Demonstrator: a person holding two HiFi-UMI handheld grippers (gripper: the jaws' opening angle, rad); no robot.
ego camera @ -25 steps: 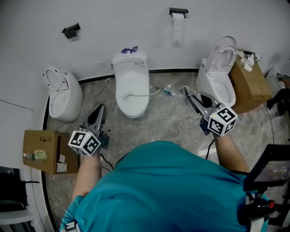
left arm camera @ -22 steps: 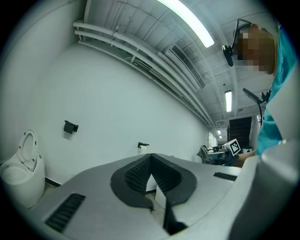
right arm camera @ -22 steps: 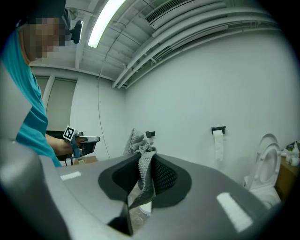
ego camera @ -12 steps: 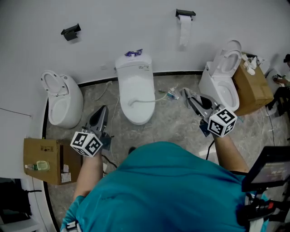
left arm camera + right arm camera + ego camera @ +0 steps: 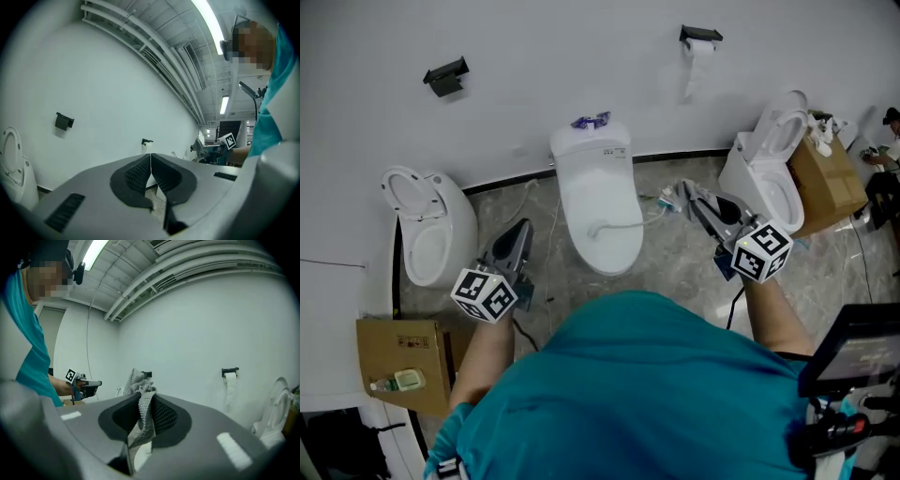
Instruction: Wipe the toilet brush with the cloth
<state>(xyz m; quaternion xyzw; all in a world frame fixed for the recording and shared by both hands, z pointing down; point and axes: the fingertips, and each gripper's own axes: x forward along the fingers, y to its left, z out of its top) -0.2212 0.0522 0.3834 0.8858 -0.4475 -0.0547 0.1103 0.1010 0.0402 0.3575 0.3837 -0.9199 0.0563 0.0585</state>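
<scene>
I am holding the right gripper (image 5: 146,403) with its jaws clamped on a grey waffle-textured cloth (image 5: 137,380). The fabric is bunching above the pads and hanging in a fold below them. I am holding the left gripper (image 5: 150,161) with its jaws pressed fully together, pad against pad, and nothing is sitting between them. Both grippers are pointing roughly level and well apart from each other, out over the grey marbled floor (image 5: 675,272) toward the white wall.

Compared with one second ago, both grippers are keeping their places in the head view while the room is sliding past them. The middle white ceramic toilet (image 5: 600,202), lid down, has shifted right and down in the picture. It is now lying between the two grippers and nearer to me. The brown cardboard box (image 5: 398,347) on the left has dropped toward the lower edge. I am reading this as an approach walk. Neither pair of jaws has changed state.

I cannot identify the toilet brush with certainty. A thin white curved rod (image 5: 623,224) is running from the lid of the middle toilet toward a small blue-and-white item (image 5: 667,198) on the floor. That item is showing just beside the cloth in the head view, and I am treating the rod as the likely brush. I am judging that the cloth is not yet in contact with it, so wiping has not begun. The empty left gripper is free to take the handle while the right gripper brings the cloth in.
</scene>
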